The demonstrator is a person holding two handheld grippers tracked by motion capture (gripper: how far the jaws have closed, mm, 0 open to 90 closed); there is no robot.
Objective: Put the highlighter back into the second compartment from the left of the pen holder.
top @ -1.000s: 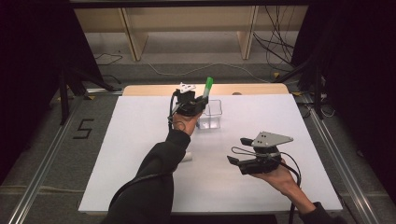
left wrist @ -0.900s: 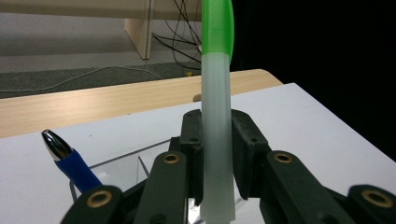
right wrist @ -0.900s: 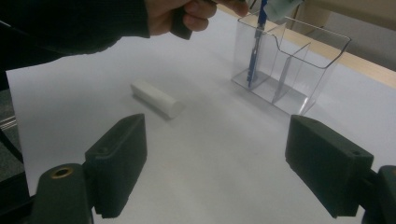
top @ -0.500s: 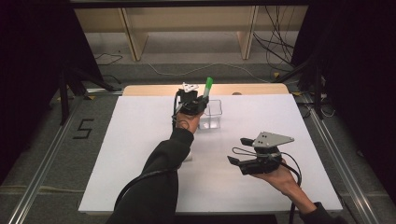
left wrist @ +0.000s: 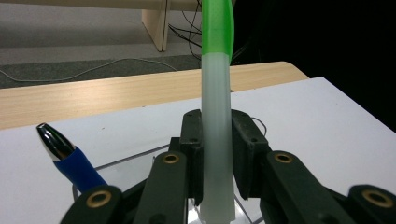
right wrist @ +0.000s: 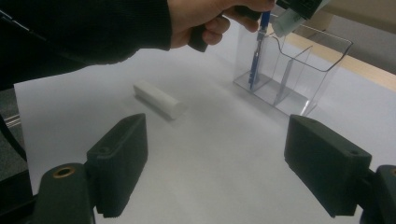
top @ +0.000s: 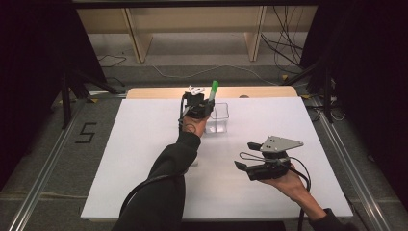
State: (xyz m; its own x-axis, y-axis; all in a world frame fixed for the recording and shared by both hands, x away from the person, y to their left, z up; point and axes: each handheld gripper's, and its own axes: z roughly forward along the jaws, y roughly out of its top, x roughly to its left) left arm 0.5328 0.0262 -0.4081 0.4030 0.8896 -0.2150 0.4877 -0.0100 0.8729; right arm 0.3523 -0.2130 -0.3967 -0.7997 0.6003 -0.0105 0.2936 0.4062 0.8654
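Observation:
My left gripper (top: pixel 196 107) is at the far side of the white table, shut on a marker (top: pixel 213 91) with a frosted white body and a green cap. The marker (left wrist: pixel 215 140) stands upright between the pads, over the clear plastic holder (top: pixel 220 119). A blue pen (left wrist: pixel 70 158) with a chrome tip leans in that holder (right wrist: pixel 299 70); the right gripper view has the pen (right wrist: pixel 255 63) in the left compartment. My right gripper (top: pixel 245 155) hovers at the near right, open, with nothing between its fingers (right wrist: pixel 116 163).
A short white block (right wrist: pixel 156 99) lies on the white tabletop (top: pixel 134 159) between the holder and the near edge, close to the left forearm. A wooden strip (top: pixel 159 92) borders the table's far edge. Cables run across the floor beyond it.

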